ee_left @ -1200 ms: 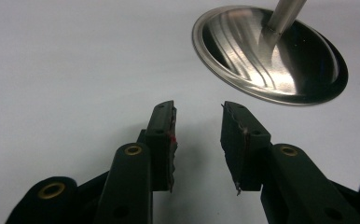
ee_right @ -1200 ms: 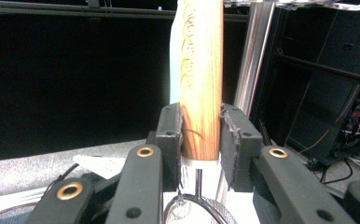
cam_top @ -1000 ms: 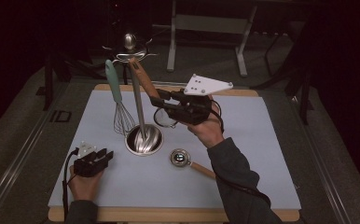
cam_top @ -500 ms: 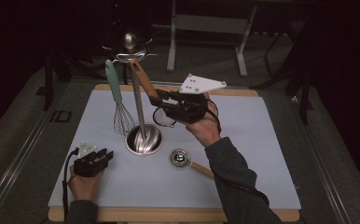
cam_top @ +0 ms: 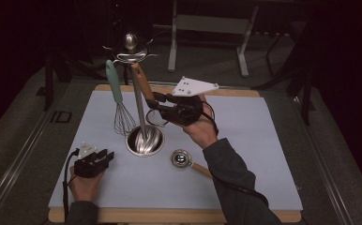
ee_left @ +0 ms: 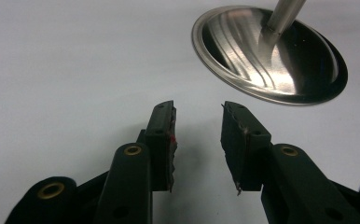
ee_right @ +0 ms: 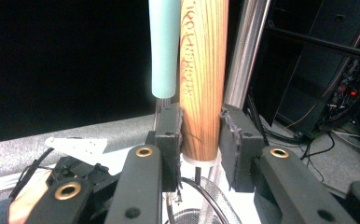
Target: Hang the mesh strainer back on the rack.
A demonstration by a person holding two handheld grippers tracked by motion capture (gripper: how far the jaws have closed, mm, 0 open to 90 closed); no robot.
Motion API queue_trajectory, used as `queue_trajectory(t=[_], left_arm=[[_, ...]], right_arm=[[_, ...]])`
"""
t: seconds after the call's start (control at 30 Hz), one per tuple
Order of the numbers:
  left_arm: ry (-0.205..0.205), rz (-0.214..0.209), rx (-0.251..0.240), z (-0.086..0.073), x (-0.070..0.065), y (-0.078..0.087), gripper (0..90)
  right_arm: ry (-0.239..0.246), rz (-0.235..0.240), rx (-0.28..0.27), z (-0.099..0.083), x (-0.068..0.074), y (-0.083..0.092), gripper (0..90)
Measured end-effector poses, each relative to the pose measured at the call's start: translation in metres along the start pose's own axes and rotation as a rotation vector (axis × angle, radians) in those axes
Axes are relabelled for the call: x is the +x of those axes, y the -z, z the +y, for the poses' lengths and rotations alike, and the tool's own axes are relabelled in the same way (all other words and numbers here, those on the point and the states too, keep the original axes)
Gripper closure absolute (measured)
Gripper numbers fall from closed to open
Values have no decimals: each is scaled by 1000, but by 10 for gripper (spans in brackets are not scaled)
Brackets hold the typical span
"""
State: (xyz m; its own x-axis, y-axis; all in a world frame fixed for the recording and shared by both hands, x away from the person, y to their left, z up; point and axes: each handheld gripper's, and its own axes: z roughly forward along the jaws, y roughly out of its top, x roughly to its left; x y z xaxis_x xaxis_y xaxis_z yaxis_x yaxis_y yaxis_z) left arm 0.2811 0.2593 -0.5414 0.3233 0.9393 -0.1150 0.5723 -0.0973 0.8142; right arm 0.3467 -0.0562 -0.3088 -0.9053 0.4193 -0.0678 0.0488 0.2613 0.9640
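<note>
A steel utensil stand (cam_top: pixel 137 93) rises from its round base (cam_top: pixel 144 141) on the pale mat. A whisk with a teal handle (cam_top: pixel 115 86) hangs from the stand's top hooks. My right gripper (cam_top: pixel 156 101) is raised beside the pole, shut on a wooden-handled utensil (cam_top: pixel 143 84) that leans up toward the hooks. In the right gripper view the pads (ee_right: pixel 169 126) press on the wooden handle (ee_right: pixel 202 70), with the teal handle (ee_right: pixel 164 46) and the pole (ee_right: pixel 245 51) close behind it. My left gripper (cam_top: pixel 107 156) rests on the mat, open and holding nothing (ee_left: pixel 197 121), pointing toward the stand base (ee_left: pixel 266 56).
A small steel ladle with a wooden handle (cam_top: pixel 182 159) lies on the mat just right of the base. The mat covers a wooden table (cam_top: pixel 169 216). Dark floor and metal frame legs (cam_top: pixel 207 23) lie beyond the far edge.
My right gripper has edged slightly left toward the stand with the wooden handle still in it. The left gripper has stayed put.
</note>
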Motion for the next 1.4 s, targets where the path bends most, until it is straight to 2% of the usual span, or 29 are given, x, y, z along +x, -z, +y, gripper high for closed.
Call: queue_trajectory(t=[0.53, 0.7, 1.03, 1.23, 1.33, 1.4], left_arm=[[-3, 1, 1, 0, 0, 0, 650], [-5, 0, 3, 0, 0, 0, 650], [-5, -1, 4, 0, 0, 0, 656], [-6, -2, 4, 0, 0, 0, 656], [-6, -1, 3, 0, 0, 0, 656], [-7, -1, 3, 0, 0, 0, 657]], right_arm=[[13, 25, 14, 1, 2, 2, 646], [23, 25, 44, -1, 0, 6, 639], [10, 12, 155, -14, -9, 8, 628], [48, -11, 210, -28, -10, 13, 621], [74, -36, 261, -39, -10, 17, 617], [106, -67, 316, -47, -8, 18, 617]])
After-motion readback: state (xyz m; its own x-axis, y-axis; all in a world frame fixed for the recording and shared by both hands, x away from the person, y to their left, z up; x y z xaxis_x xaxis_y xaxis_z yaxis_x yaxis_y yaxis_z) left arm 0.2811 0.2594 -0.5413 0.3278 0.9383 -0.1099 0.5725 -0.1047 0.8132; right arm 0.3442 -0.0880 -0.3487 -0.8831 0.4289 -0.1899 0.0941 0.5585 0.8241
